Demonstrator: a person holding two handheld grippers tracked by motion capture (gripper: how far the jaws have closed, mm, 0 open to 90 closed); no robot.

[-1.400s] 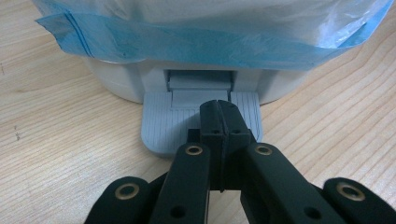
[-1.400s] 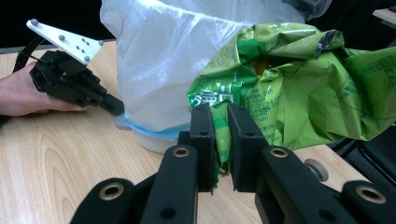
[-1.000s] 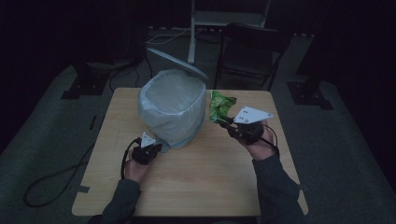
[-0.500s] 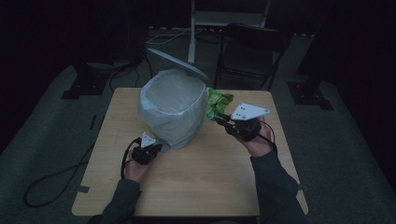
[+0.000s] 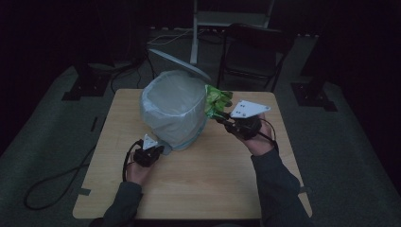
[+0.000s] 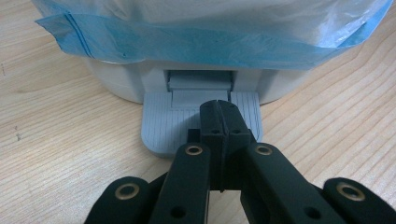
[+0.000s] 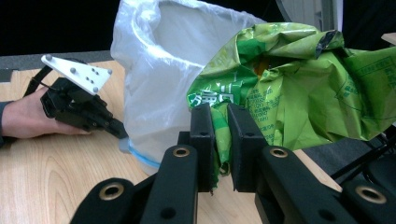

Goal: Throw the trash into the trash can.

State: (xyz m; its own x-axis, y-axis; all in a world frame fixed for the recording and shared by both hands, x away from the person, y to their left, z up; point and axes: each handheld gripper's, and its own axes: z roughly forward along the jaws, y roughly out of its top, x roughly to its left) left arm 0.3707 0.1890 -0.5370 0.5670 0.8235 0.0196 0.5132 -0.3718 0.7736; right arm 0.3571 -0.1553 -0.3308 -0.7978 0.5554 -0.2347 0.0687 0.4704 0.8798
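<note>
The wooden desk (image 5: 198,189) carries a pedal bin (image 5: 176,111) lined with a pale, blue-edged plastic bag (image 7: 154,70); the bin stands at the far middle of the desk with its lid (image 5: 177,64) tipped up behind it; its grey foot pedal (image 6: 163,126) juts from the base on the near side, flat against the desk. A crumpled green wrapper (image 5: 216,101) hangs in the air just right of the bin's rim, touching or nearly touching the bag; the right gripper (image 5: 222,118) holds it from the right, fingers (image 7: 243,135) clamped on the wrapper's lower edge, so a thin fold of green foil sits pinched between the two pads while the bulk of the wrapper billows above and to the right of them. The left gripper (image 5: 158,150) lies low at the near left of the bin; its fingers (image 6: 210,121) are pressed fully together with nothing between them, tips resting on top of the pedal near its middle.
</note>
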